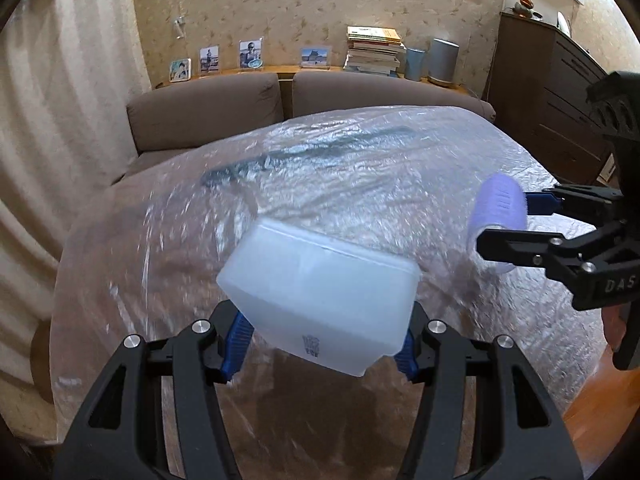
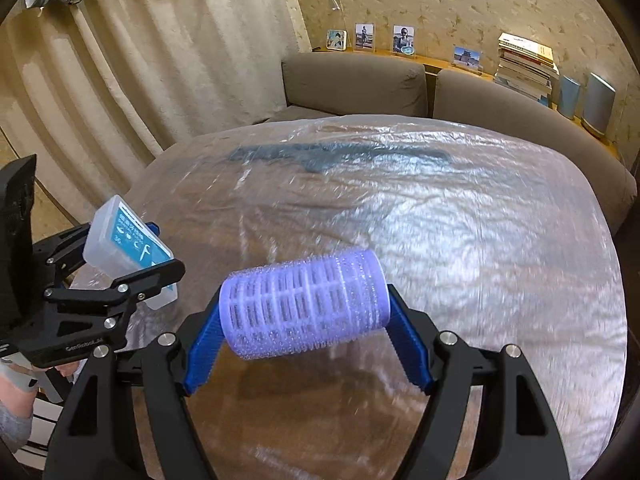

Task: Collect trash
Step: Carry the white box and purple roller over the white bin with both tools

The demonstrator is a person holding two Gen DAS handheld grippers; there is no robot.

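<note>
A translucent white plastic box [image 1: 316, 292] with a small printed mark hangs above the table, and my left gripper [image 1: 320, 336] is shut on it, blue pads pressing its two sides. In the right wrist view the same box [image 2: 120, 240] shows a blue label, held at the far left by the left gripper [image 2: 160, 252]. My right gripper [image 2: 306, 320] is shut on the ends of a purple hair roller [image 2: 304, 304], which lies crosswise between the pads. From the left wrist the roller [image 1: 500, 200] and right gripper [image 1: 508, 224] appear at the right edge. Both items are off the table.
A round table under a crinkled clear plastic sheet [image 1: 360, 184] fills the foreground, with a dark shape [image 2: 336, 156] under the sheet at its far side. Behind it are a brown sofa [image 1: 208, 116], a ledge with photo frames and stacked books [image 1: 374, 52], curtains on the left and a dark dresser [image 1: 560, 92] on the right.
</note>
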